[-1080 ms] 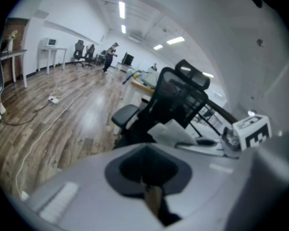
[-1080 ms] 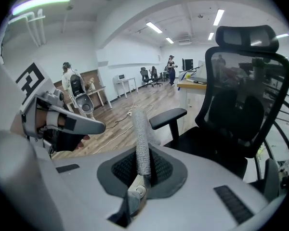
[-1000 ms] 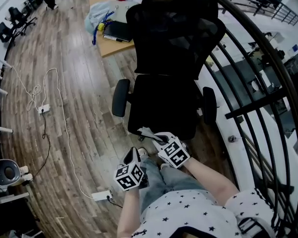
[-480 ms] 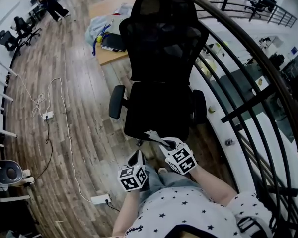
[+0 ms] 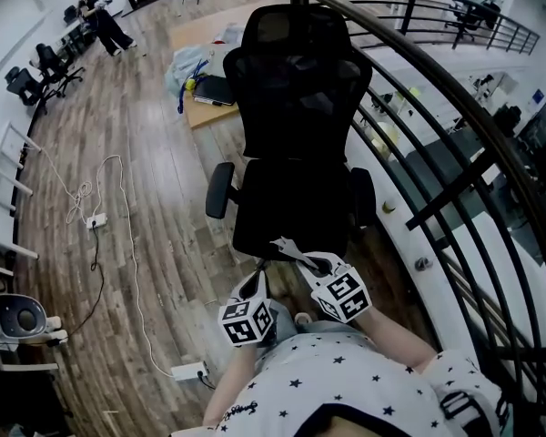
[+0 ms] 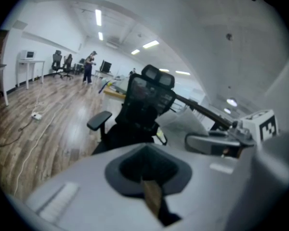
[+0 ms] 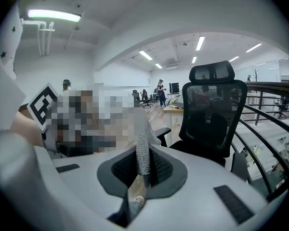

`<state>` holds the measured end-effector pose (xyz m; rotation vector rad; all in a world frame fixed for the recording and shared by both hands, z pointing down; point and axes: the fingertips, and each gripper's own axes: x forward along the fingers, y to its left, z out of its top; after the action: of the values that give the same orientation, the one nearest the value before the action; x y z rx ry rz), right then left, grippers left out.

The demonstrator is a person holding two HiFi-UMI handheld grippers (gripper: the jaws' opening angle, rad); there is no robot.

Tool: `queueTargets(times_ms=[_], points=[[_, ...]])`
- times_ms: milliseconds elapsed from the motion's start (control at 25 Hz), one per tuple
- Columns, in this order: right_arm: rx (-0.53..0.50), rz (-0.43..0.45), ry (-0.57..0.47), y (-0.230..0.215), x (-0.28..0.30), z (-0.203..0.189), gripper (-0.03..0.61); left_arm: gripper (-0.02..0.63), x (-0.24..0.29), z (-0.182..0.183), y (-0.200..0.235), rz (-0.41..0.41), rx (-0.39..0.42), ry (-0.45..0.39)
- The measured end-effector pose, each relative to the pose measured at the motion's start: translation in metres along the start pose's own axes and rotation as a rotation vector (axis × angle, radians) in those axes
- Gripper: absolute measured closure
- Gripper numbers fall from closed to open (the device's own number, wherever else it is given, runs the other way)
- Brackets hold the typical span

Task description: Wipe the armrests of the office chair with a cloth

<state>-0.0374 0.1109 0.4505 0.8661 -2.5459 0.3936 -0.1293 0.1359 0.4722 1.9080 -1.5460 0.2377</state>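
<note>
On a wooden office floor (image 5: 136, 171), the chair (image 5: 296, 153) is waiting, both grippers barely shifting from its seat front this past second. The right gripper (image 5: 314, 264) is pinching the cloth (image 5: 289, 247), the left gripper (image 5: 255, 288) is closed on nothing, and wiping the armrests (image 5: 219, 189) is seemingly not begun.

An open-plan office: mesh office chair (image 5: 296, 107) at centre, cluttered desk (image 5: 209, 112) at top, swivel chairs (image 5: 27, 80) upper left, ceiling strip lights (image 7: 54, 15).

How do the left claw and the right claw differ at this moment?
The right claw is shut on a cloth; the left claw is shut on nothing. In the head view the right claw reaches nearer the office chair than the left claw. Both face the chair.
</note>
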Motion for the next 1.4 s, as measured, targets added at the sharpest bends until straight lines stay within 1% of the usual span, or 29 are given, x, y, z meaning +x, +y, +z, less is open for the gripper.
queueTargets(times_ms=[320,680,840,1040,1400], points=[[0.002,-0.034,-0.055,0.007,-0.024,-0.001,0.554,0.606,-0.016,-0.001,-0.007,-0.020,0.006,-0.045],[-0.001,-0.038,-0.063,0.015,-0.031,-0.008,0.554,0.606,-0.024,-0.011,-0.006,-0.020,0.002,-0.049],[-0.026,-0.036,-0.065,0.019,-0.033,-0.009,0.554,0.606,-0.025,-0.014,-0.007,-0.021,0.000,-0.049],[0.006,-0.032,-0.068,0.017,-0.034,-0.012,0.554,0.606,-0.023,-0.016,-0.007,-0.019,-0.007,-0.044],[0.018,-0.041,-0.055,0.013,-0.030,-0.015,0.554,0.606,-0.022,-0.016,-0.003,-0.015,-0.018,-0.039]])
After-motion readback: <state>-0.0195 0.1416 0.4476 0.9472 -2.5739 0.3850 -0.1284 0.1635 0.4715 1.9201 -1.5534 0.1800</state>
